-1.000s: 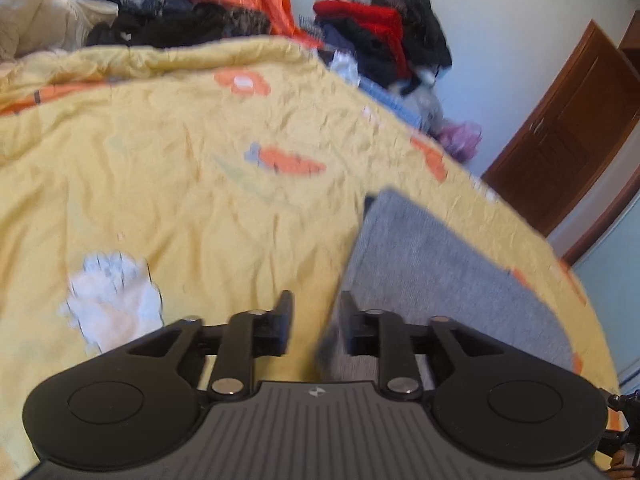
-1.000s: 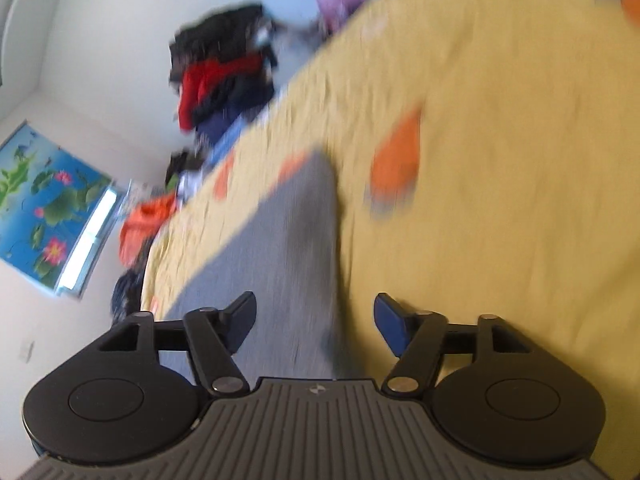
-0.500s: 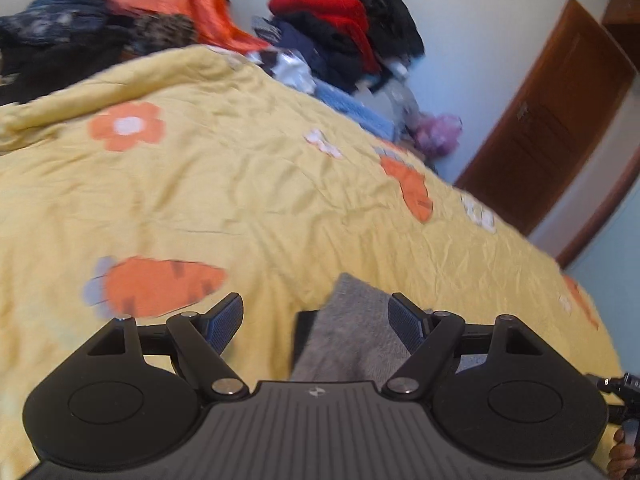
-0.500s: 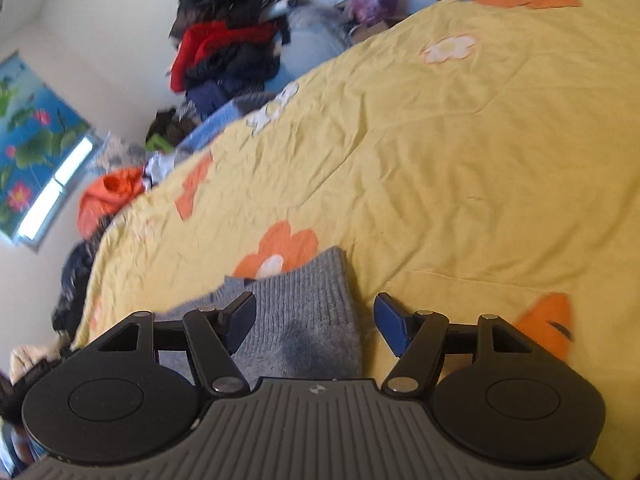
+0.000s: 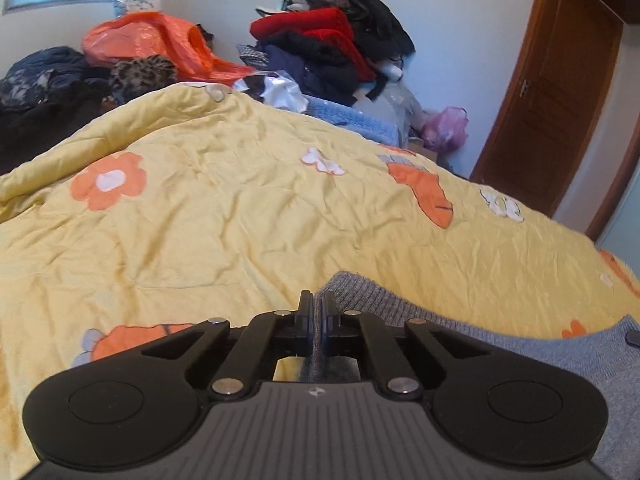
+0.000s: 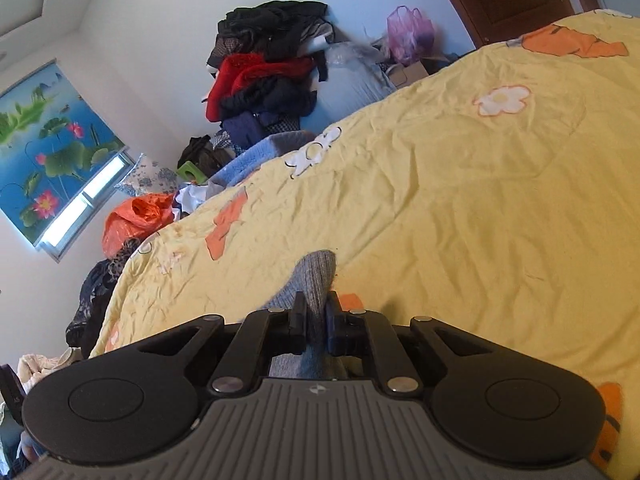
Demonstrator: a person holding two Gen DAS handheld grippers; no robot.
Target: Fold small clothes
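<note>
A grey knitted garment lies on the yellow flowered quilt at the near right of the left wrist view. My left gripper is shut on its ribbed left edge, and the cloth runs down between the fingers. In the right wrist view the same grey knit sticks up as a small flap. My right gripper is shut on that flap. Most of the garment is hidden under both gripper bodies.
Piles of dark, red and orange clothes line the far edge of the bed against the wall. A brown door stands at the right. A pink bag sits on the floor by the door. The quilt spreads wide ahead.
Both grippers went from open to shut, each pinching an edge of the grey knit. Both views have tilted up toward the far side of the bed.
</note>
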